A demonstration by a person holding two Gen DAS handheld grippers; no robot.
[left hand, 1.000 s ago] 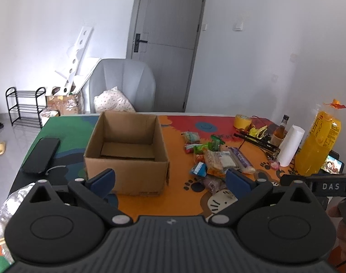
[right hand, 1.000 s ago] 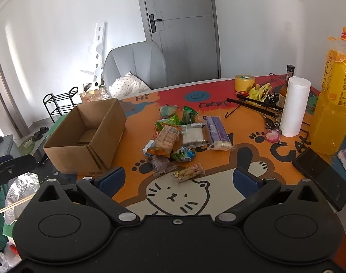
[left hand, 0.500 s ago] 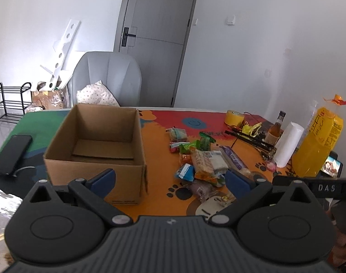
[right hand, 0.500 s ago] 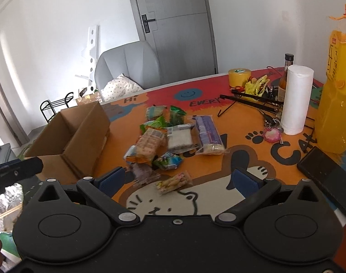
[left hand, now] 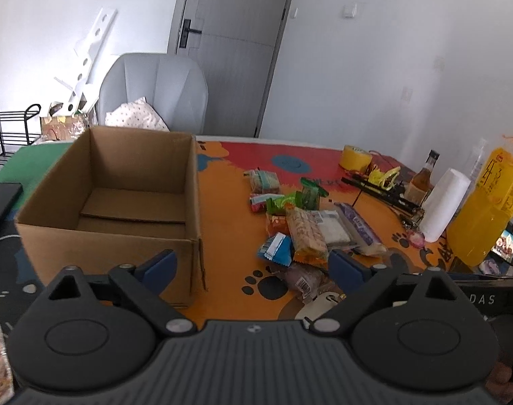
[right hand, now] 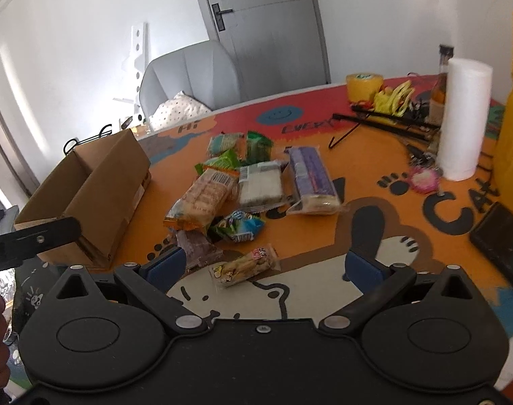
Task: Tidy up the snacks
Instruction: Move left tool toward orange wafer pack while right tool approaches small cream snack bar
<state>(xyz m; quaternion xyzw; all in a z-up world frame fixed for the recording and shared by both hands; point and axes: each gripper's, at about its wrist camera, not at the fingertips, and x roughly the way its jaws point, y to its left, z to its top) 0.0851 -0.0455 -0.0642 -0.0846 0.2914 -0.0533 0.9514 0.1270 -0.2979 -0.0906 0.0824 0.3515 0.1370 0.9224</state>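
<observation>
The left gripper (left hand: 253,266) stands with its blue pads wide apart and nothing between them, its jaws having just been closing a little. Its left pad lies in front of the near wall of the cardboard box (left hand: 107,253) at the lower left of the frame; its right pad sits at the near edge of the snack pile (left hand: 307,233) at centre right. The box is open at the top with only its bare cardboard floor showing.

The right gripper (right hand: 263,266) is likewise spread wide and holds nothing. A small clear packet (right hand: 244,265) lies on the cartoon-printed table mat (right hand: 324,236) just ahead of the gap between its pads, untouched. Beyond it, at the centre of the frame, the other snacks are scattered close together: an orange cracker pack (right hand: 202,199), a white wafer pack (right hand: 260,184) and a purple pack (right hand: 310,179). The box sits at the left of that frame, well apart from the pile.

At the right stand a paper towel roll (right hand: 465,118) and a yellow juice bottle (left hand: 486,202). A grey chair (left hand: 155,91) stands behind the table.
</observation>
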